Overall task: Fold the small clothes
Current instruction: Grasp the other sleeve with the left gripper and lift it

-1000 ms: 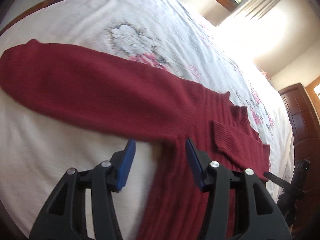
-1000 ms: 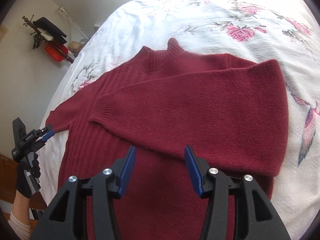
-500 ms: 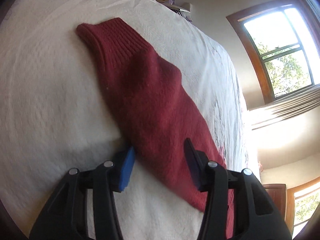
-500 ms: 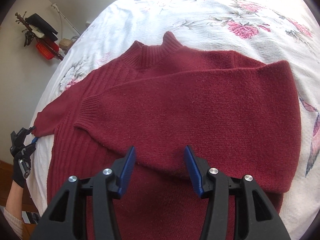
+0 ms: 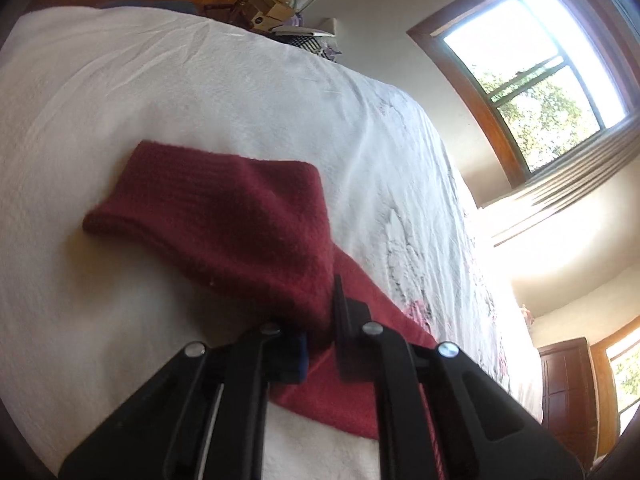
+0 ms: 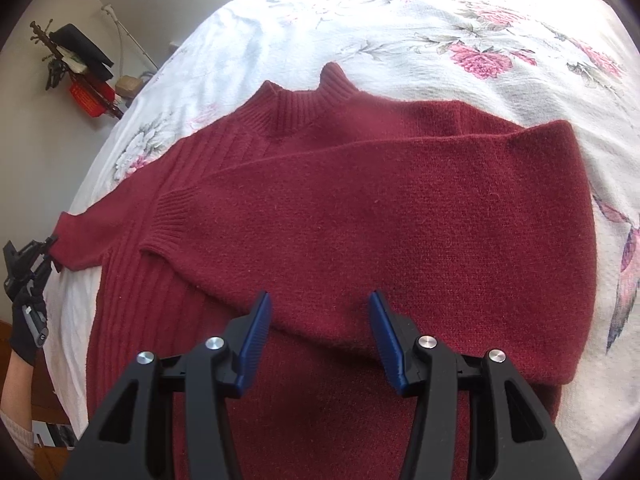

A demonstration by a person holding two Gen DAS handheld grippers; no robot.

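A dark red sweater (image 6: 360, 208) is lying spread on a bed covered by a white floral bedspread (image 6: 440, 32), collar toward the far side. In the right wrist view, one sleeve is lying folded across the chest, its ribbed cuff (image 6: 168, 220) resting near the sweater's ribbed left side. The right tool (image 6: 320, 340) is hovering above the lower edge of that folded sleeve with its blue-padded fingers spread wide, gripping nothing.

That same view is showing, at its left edge, the left tool (image 6: 50, 246) meeting the end of the other sleeve (image 6: 88, 236), which is stretching out over the bed's side, with a black-gloved hand (image 6: 26, 332) behind it. Whether it is gripping cannot be told from there.

The left wrist view is answering this: the left tool (image 5: 320, 344) is pinching the red knit between its closed fingers, and the sleeve (image 5: 224, 216) is lifting and bunching ahead of it on plain white bedspread (image 5: 160, 92). Only this view is showing the wood-framed window (image 5: 540, 80) and a dark wooden cabinet (image 5: 572, 384).
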